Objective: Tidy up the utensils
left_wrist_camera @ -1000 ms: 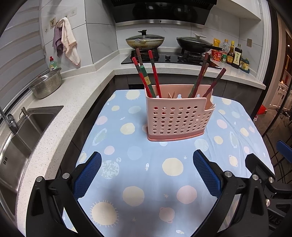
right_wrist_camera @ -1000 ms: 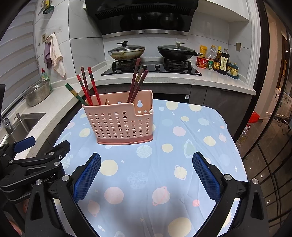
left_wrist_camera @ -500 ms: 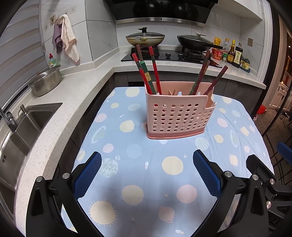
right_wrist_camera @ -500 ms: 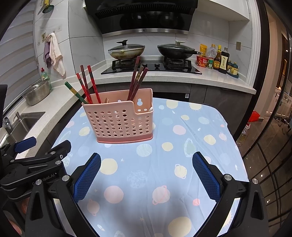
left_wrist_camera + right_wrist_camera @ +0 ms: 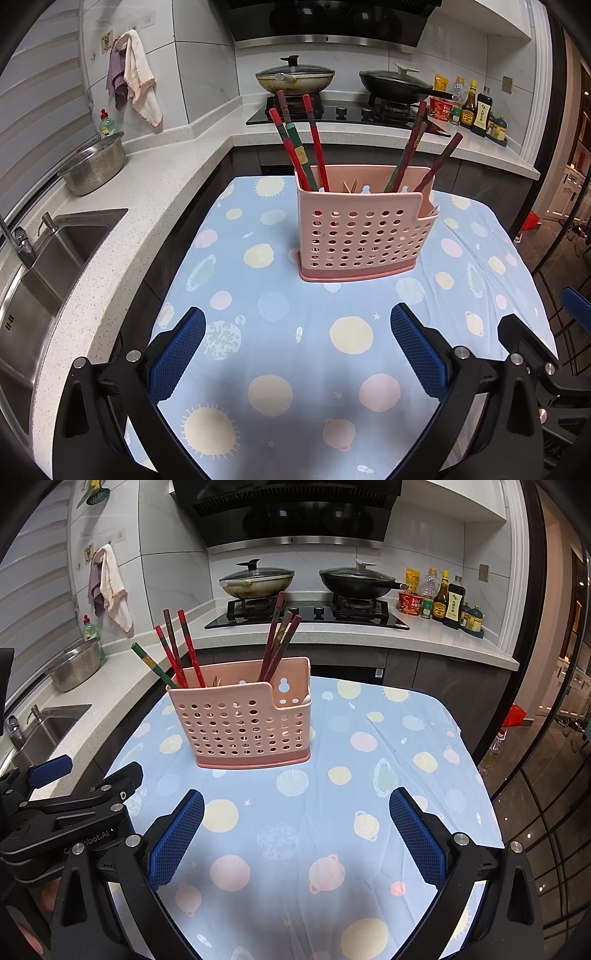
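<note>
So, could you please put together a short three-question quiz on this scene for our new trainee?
1. True or false: the left gripper is shut on a chopstick.
2. Multiple choice: the pink utensil holder stands on (A) the stone counter, (B) the patterned tablecloth, (C) the stove.
3. Short answer: where in the holder does the green chopstick stand, seen from the right wrist view?

Key
1. False: both the left gripper and the right gripper are open and hold nothing.
2. B.
3. At the left end, beside the red chopsticks, leaning out to the left; a darker bunch stands further right.
</note>
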Motion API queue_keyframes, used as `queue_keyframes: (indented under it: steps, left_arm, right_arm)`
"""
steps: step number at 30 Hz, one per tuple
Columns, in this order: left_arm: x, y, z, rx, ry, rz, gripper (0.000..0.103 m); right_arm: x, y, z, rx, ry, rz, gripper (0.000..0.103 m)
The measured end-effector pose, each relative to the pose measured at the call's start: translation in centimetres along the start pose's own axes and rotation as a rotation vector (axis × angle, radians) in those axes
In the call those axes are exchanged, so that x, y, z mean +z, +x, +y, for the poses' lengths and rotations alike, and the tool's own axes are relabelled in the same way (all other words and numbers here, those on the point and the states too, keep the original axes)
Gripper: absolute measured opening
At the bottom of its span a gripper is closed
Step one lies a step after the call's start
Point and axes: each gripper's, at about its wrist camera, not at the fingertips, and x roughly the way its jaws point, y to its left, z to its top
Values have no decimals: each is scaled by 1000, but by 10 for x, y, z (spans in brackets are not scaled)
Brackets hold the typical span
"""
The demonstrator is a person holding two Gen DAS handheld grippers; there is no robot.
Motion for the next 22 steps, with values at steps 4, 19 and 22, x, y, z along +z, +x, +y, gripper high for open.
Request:
queue_keyframes:
  steps: [4,19,22]
  left_arm:
    - [0,0,0,1,0,0,96]
    - [0,0,3,21,-12,-2,96]
    - [1,0,3,11,-3,-5,96]
  right_arm:
    - [0,0,1,0,-1,0,97]
    - [-3,0,1,-4,2,1,97]
    - [-3,0,0,-2,0,4,97]
